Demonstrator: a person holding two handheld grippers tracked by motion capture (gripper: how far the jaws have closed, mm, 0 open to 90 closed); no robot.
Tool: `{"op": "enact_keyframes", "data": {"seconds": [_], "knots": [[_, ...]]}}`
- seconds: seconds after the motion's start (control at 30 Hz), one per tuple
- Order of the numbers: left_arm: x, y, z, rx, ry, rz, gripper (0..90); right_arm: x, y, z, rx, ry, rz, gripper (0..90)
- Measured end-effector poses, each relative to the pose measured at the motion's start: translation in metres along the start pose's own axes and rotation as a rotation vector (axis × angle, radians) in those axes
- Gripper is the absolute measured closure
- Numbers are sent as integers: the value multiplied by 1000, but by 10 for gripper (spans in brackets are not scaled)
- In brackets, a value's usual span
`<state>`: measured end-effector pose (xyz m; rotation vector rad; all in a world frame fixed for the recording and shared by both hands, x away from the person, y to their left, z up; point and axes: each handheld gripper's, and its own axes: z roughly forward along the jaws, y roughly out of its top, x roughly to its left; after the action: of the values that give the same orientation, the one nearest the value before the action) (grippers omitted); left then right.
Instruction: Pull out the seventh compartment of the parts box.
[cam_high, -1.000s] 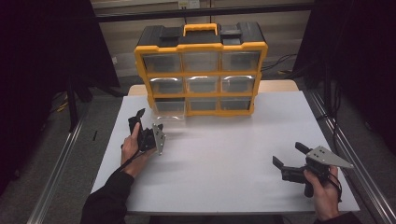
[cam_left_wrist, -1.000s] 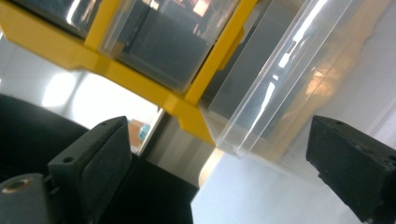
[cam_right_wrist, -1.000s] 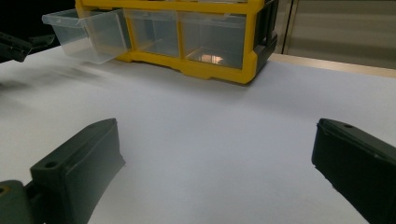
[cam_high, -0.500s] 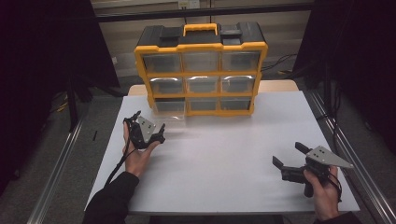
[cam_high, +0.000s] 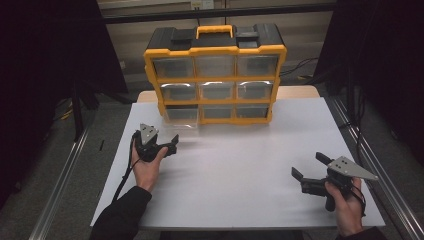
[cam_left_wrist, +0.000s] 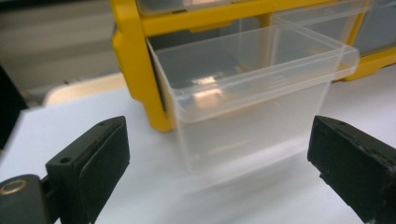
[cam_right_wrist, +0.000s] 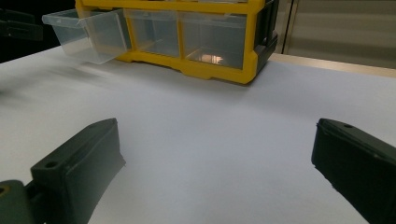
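- I see a clear plastic drawer (cam_left_wrist: 252, 93), thin-walled and box-shaped with a lip along its front rim, pulled partway out of the bottom-left slot of the organiser (cam_high: 215, 75); its floor slopes down to the table (cam_high: 240, 175)
- The organiser is a yellow plastic frame with a black top and a yellow carry handle, holding three rows of three see-through drawers, and it stands at the far edge of the table
- The table surface is smooth, matte and white
- My left gripper (cam_high: 167, 146) sits just in front of the drawer without touching it, jaws spread wide, the black rubbery pads (cam_left_wrist: 100, 161) flanking the drawer in the left gripper view
- The left hand (cam_high: 146, 167) holds that gripper low over the table, forearm in a dark sleeve, grey plate on top
- My right gripper (cam_high: 310, 167) is well apart, near the table's right front corner, jaws open and holding nothing, pointed across the bare table toward the organiser
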<state>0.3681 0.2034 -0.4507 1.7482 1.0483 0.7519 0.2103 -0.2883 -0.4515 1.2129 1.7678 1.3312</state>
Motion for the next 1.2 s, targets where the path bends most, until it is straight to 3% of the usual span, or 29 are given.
{"op": "enact_keyframes", "data": {"seconds": [0.03,0.17,0.27,0.4,0.47,0.53,0.63,0.77,0.87,1.07,1.2], "knots": [[-1,-1,0,-9,-17,-32,60,0,0,0,0,0,0,10],[-6,0,-7,-6,-33,-8,60,0,0,0,2,2,4,10],[-9,-2,-12,-17,-74,-48,64,0,0,0,1,1,7,10],[-9,-4,-20,-13,-88,-37,57,0,0,0,1,2,6,10],[-8,-5,-25,-27,-100,-54,66,0,0,-1,0,1,3,10],[-9,-5,-30,-36,-81,-51,63,0,0,-1,1,2,6,10],[-8,-8,-37,-24,-98,-45,47,0,0,-1,1,2,5,11],[-8,-10,-44,-34,-114,-72,57,0,0,-1,1,2,4,10],[-8,-12,-51,-23,-100,-70,54,1,0,-1,0,2,0,10],[-9,-13,-63,-51,-96,-66,56,1,0,-1,0,1,4,10],[-8,-16,-72,-52,-114,-77,54,1,0,-1,0,-1,1,10]]}}
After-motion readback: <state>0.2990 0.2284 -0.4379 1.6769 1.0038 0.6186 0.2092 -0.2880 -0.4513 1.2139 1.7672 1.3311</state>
